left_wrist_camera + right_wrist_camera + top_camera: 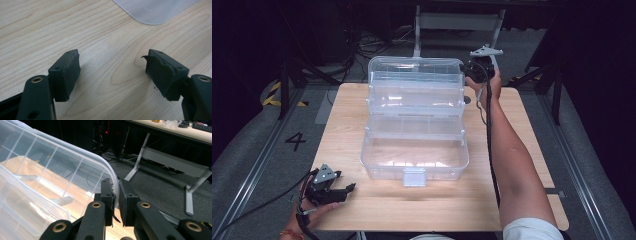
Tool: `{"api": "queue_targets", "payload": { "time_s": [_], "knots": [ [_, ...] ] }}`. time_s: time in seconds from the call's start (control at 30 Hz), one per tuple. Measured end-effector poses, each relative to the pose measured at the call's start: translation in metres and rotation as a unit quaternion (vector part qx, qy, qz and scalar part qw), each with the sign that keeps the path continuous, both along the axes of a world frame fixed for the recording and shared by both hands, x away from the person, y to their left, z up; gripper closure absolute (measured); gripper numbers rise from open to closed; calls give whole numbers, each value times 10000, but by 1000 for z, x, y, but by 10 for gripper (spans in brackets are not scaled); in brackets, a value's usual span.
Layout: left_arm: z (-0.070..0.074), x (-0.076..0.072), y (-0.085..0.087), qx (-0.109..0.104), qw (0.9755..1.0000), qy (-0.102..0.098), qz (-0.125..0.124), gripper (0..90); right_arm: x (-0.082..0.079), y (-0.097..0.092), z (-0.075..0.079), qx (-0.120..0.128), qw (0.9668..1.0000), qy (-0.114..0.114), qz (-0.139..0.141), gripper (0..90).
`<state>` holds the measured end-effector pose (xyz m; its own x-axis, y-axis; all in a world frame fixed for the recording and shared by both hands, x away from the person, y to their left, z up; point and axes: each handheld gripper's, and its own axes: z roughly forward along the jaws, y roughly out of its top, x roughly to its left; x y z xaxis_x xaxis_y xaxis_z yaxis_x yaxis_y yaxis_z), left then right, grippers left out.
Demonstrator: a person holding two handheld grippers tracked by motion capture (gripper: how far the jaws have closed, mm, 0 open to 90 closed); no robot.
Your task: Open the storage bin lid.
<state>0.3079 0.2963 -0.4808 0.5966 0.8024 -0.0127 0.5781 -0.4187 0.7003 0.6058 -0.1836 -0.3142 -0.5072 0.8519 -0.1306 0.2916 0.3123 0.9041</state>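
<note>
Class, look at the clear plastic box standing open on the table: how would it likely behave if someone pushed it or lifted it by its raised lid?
The clear plastic box looks empty and thin-walled, so probably light and easy to slide. Its raised lid, pinched at the rim by the right gripper, would likely flex. With trays stacked rearward, it might tip backward.

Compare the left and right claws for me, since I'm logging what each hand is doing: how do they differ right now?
The left claw is open, jaws spread wide with bare wooden table between them; the right claw is shut on the lid rim of the clear plastic box. The left claw sits low at the table's near left corner; the right claw is raised at the box's far right corner. Both have black padded jaws.
</note>
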Motion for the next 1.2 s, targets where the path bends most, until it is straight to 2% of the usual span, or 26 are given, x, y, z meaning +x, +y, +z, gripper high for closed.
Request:
{"api": "queue_targets", "payload": {
  "time_s": [0.27,0.67,0.77,1.0,1.2],
  "knots": [
    [0,0,0,-10,10000,-6,-4,275,9,2,-9,-98,9999,67,-68,833],
    [0,0,-1,-41,10000,1,2,274,24,6,-22,-200,9992,299,-167,838],
    [0,0,-1,-33,10000,4,-1,274,26,8,-25,-306,9989,287,-188,839],
    [-1,0,-1,-40,10000,-9,1,274,30,8,-31,-319,9986,371,-219,840],
    [0,0,0,1,10000,32,-23,274,34,11,-35,-432,9978,442,-259,843]
  ]
}}
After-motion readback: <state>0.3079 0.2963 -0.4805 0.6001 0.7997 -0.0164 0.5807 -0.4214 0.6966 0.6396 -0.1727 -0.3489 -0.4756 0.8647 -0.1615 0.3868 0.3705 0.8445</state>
